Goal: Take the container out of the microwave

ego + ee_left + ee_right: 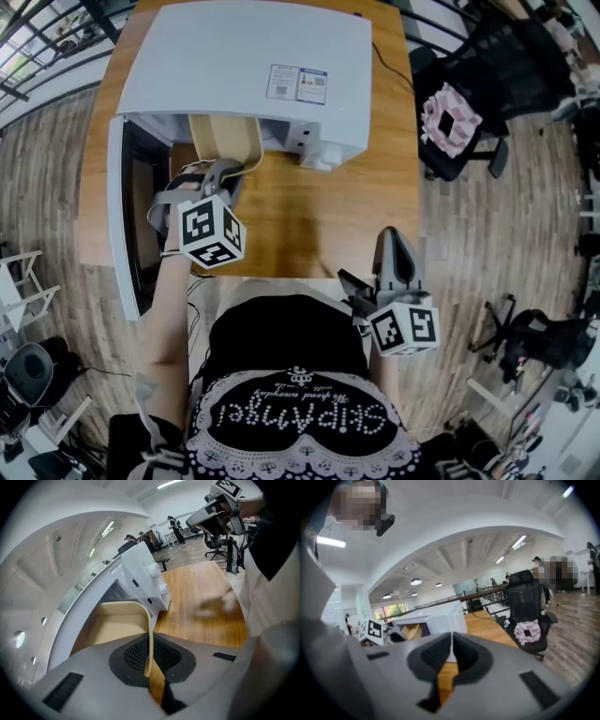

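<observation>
A beige container sticks halfway out of the white microwave, whose door hangs open to the left. My left gripper is shut on the container's near rim. In the left gripper view the thin rim runs between the closed pads and the container's hollow lies to the left. My right gripper hovers at the table's front edge, right of the microwave, shut with nothing in it. In the right gripper view its jaws meet, with the microwave far off.
The microwave stands on a wooden table with bare wood to the right of the container. A black office chair with a pink cushion stands off the table's right side. The microwave's knobs face the bare wood.
</observation>
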A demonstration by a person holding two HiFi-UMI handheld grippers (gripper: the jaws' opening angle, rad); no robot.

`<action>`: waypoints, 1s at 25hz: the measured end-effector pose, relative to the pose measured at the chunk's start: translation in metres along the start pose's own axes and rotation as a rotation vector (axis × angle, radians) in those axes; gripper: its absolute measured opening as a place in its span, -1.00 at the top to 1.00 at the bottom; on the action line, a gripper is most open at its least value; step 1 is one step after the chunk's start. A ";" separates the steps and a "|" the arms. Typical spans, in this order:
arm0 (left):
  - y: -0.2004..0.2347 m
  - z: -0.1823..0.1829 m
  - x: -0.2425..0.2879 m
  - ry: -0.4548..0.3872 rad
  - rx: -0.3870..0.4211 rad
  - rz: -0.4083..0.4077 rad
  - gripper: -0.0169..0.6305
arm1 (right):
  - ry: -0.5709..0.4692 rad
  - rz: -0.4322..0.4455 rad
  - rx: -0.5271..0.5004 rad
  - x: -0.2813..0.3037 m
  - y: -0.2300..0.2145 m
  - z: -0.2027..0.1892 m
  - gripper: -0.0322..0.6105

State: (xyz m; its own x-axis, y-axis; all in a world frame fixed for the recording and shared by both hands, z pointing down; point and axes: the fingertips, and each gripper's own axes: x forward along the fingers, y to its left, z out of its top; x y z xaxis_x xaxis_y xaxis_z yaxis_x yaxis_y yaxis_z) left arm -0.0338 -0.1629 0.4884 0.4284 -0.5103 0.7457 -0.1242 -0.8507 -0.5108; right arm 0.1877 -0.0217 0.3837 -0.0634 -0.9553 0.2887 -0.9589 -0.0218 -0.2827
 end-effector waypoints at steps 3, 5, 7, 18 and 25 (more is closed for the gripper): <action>-0.005 0.002 -0.004 0.000 -0.004 0.004 0.87 | 0.002 0.013 -0.004 -0.001 0.000 -0.001 0.79; -0.010 0.004 -0.007 0.001 -0.006 0.001 0.86 | 0.000 0.020 -0.005 -0.004 -0.001 0.000 0.79; -0.016 0.005 -0.010 0.004 -0.006 -0.002 0.86 | -0.003 0.025 -0.006 -0.007 -0.003 0.001 0.79; -0.050 0.009 -0.021 0.025 -0.019 -0.014 0.86 | -0.010 0.066 -0.010 -0.016 -0.012 0.001 0.79; -0.063 0.013 -0.029 0.032 -0.024 -0.007 0.86 | -0.017 0.088 -0.015 -0.019 -0.016 0.001 0.79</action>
State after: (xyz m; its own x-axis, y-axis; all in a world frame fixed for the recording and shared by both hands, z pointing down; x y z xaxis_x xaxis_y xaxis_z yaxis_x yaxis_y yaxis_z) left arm -0.0269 -0.0927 0.4939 0.4005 -0.5079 0.7627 -0.1431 -0.8568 -0.4954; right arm 0.2050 -0.0037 0.3822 -0.1434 -0.9581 0.2478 -0.9539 0.0671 -0.2927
